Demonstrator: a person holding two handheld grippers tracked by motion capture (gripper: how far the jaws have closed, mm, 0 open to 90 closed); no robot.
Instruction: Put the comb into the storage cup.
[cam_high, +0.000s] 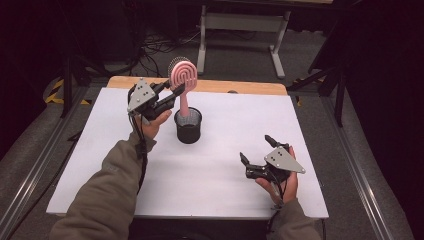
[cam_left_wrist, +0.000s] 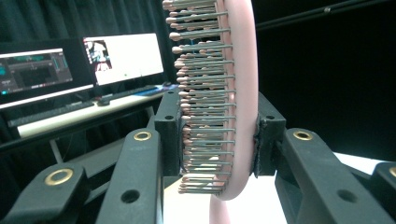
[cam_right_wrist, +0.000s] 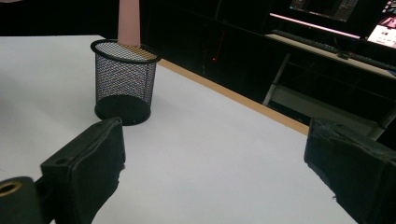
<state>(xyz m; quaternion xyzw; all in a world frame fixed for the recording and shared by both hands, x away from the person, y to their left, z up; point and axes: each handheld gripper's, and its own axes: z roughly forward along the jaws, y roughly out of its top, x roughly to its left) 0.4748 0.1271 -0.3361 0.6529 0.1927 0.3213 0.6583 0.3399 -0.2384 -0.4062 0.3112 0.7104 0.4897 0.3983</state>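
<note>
Over the mesh cup (cam_high: 188, 126), left tool (cam_high: 176, 92) clenches the pink hairbrush (cam_high: 183, 76); right tool (cam_high: 256, 156) released, on bare table (cam_high: 210, 170).

hairbrush (cam_left_wrist: 240, 93): smooth pink plastic, slightly glossy, thin metal pins tipped with pink beads | cup (cam_right_wrist: 123, 81): fine black wire mesh, matt | bench (cam_high: 220, 165): covered in a matt white sheet, bare wood seen at the far edge | left gripper (cam_left_wrist: 217, 135): matt black plastic jaws, brass-coloured rivets

overhead forward-down, tong cameras close, level
</note>
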